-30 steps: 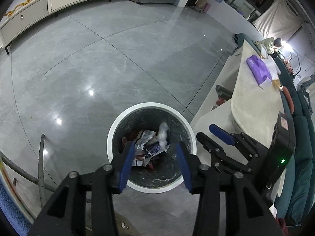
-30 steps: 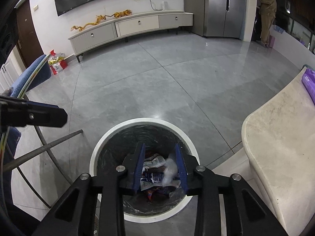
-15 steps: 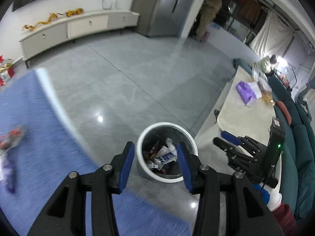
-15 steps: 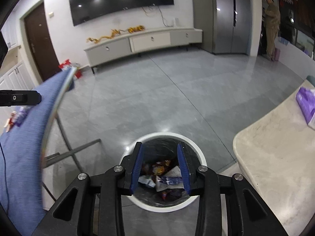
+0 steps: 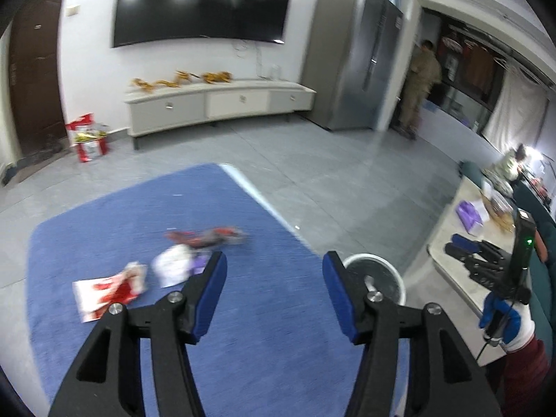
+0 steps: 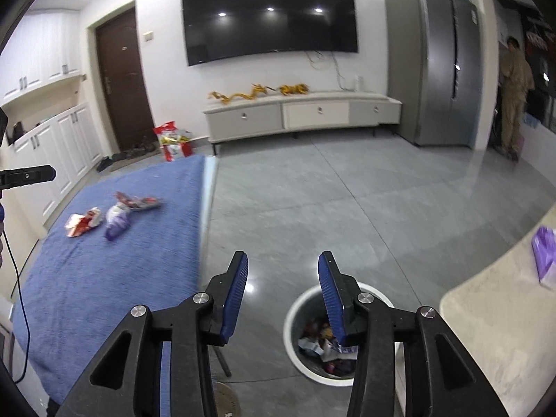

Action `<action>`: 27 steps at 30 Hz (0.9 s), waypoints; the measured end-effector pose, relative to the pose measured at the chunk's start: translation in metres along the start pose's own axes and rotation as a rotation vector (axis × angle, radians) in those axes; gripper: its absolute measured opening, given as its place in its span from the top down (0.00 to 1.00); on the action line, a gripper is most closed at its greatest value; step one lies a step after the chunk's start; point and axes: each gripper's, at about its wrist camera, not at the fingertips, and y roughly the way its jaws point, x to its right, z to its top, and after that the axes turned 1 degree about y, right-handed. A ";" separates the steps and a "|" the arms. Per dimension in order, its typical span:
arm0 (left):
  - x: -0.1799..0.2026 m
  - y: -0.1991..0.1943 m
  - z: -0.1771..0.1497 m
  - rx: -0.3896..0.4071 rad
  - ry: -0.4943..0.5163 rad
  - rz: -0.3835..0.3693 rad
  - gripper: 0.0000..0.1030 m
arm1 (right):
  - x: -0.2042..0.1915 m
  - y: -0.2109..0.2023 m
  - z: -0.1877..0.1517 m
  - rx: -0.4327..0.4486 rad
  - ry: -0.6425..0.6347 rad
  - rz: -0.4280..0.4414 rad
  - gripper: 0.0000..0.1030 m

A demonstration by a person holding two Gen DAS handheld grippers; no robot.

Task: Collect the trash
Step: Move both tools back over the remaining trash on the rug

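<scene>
Blue cloth covers the table (image 5: 271, 330) that fills the left of both views, and 3 pieces of trash lie on it, well apart from either tool: at far left a red-and-white wrapper (image 5: 106, 290) lying flat, next to it a white-and-purple wrapper (image 5: 177, 266), and just beyond that, to the right, a blurred red-and-grey wrapper (image 5: 208, 237). Over the near part of the cloth the left gripper (image 5: 274, 293) hangs with its 2 blue-padded fingers (image 5: 210, 295) spread wide and nothing between them. Right of the table's pale edge, down on the grey tiled floor, stands the white-rimmed trash bin (image 6: 295, 347), with crumpled packets (image 6: 323, 344) lying in its dark liner. The right gripper (image 6: 283, 293) hovers above the floor between table edge and bin, its jaws also apart and empty, the right finger overlapping the bin's opening in that view. At far right a pale counter (image 6: 504, 330) carries a purple pack (image 6: 544, 255).
</scene>
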 end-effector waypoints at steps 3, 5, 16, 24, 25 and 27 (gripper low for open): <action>-0.026 -0.021 -0.009 0.023 -0.022 0.051 0.45 | -0.020 -0.004 0.006 0.011 -0.027 0.025 0.59; -0.044 -0.036 -0.016 0.038 -0.042 0.083 0.45 | -0.033 -0.006 0.010 0.015 -0.044 0.041 0.58; -0.110 -0.079 -0.050 0.117 -0.098 0.208 0.45 | -0.093 -0.009 0.019 0.010 -0.121 0.102 0.55; -0.129 -0.087 -0.064 0.115 -0.094 0.237 0.45 | -0.123 -0.006 0.024 -0.001 -0.164 0.126 0.54; -0.135 -0.088 -0.068 0.107 -0.096 0.240 0.45 | -0.127 -0.005 0.024 -0.004 -0.169 0.132 0.54; -0.139 -0.086 -0.071 0.093 -0.097 0.251 0.43 | -0.133 -0.003 0.025 -0.008 -0.174 0.141 0.54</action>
